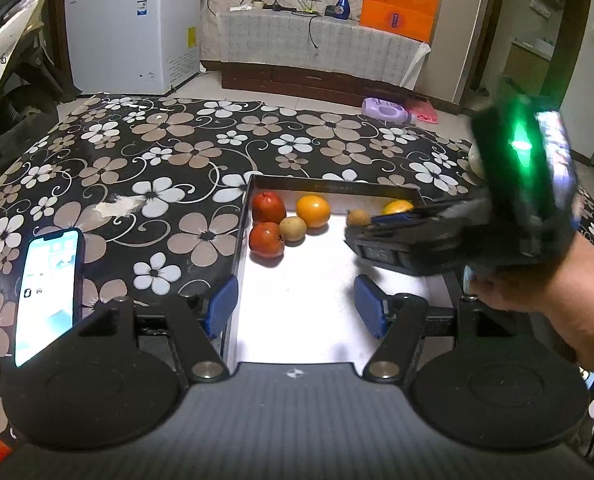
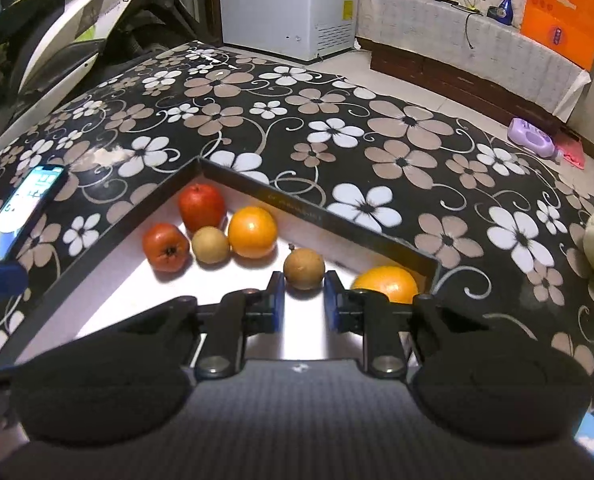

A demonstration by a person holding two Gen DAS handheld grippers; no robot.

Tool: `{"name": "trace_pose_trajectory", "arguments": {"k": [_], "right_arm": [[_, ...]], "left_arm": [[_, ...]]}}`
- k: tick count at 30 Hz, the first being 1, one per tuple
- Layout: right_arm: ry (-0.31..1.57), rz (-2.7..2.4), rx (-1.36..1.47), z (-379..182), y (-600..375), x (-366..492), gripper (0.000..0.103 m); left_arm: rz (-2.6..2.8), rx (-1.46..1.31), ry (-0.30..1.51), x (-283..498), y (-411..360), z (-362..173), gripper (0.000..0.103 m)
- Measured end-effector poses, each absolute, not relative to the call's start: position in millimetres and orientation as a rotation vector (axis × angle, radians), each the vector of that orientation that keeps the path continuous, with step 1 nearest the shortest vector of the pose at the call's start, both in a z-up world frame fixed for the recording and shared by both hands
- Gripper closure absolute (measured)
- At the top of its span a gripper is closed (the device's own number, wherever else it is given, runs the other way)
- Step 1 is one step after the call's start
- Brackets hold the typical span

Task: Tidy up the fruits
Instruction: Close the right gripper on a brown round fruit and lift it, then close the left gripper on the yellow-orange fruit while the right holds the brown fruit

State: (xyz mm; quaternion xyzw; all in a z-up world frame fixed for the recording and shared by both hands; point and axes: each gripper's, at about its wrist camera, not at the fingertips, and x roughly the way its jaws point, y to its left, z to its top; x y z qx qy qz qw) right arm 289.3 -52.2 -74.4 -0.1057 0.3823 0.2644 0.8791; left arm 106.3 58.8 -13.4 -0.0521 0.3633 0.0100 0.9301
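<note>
**Brown fruit lined up, sorting partly done**

While four fruits already sit grouped at the tray's point(image 2: 109, 236) 11 o'clock corner, two red fruits point(image 2: 201, 208), a small tan one point(image 2: 210, 245) and an orange point(image 2: 252, 232), two lie apart: a brown fruit point(image 2: 303, 269) and a second orange point(image 2: 387, 284) at 2 o'clock. Your right gripper point(image 2: 304, 300) reaches low into the tray, open, its fingers either side of the brown fruit but apparently not yet pressing it. Your left gripper point(image 1: 297, 306) hovers open and empty over the tray's near end. A lit phone point(image 1: 47, 292) lies on the counter point(image 2: 377, 140) at 9 o'clock.
</note>
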Motion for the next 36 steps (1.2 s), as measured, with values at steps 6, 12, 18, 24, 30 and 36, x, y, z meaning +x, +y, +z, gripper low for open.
{"name": "trace_pose_trajectory", "arguments": {"k": [6,12,18,24,30,36], "right_arm": [[0.771,0.544,-0.127,-55.1,-81.0,264.6,0.078],[0.709,0.490,-0.089,-26.9,-115.4,227.6,0.078],[0.674,0.450,-0.018,-13.2,-147.1,202.5,0.078],[0.643,0.453,-0.006,-7.8,-161.6,196.0,0.079],[0.634,0.462,0.017,-6.4,-172.2,199.9,0.079],[0.623,0.476,0.025,-3.6,-179.3,201.3,0.079]], "left_arm": [[0.004,-0.067,0.756,114.9,47.3,-19.3,0.034],[-0.037,-0.038,0.763,129.4,29.8,-24.4,0.034],[-0.044,-0.006,0.754,162.3,9.6,-32.9,0.034],[-0.090,-0.096,0.736,187.8,4.4,-34.6,0.034],[-0.117,-0.068,0.754,208.3,-13.3,-44.9,0.035],[-0.192,-0.008,0.773,225.6,-7.6,-54.7,0.035]]}}
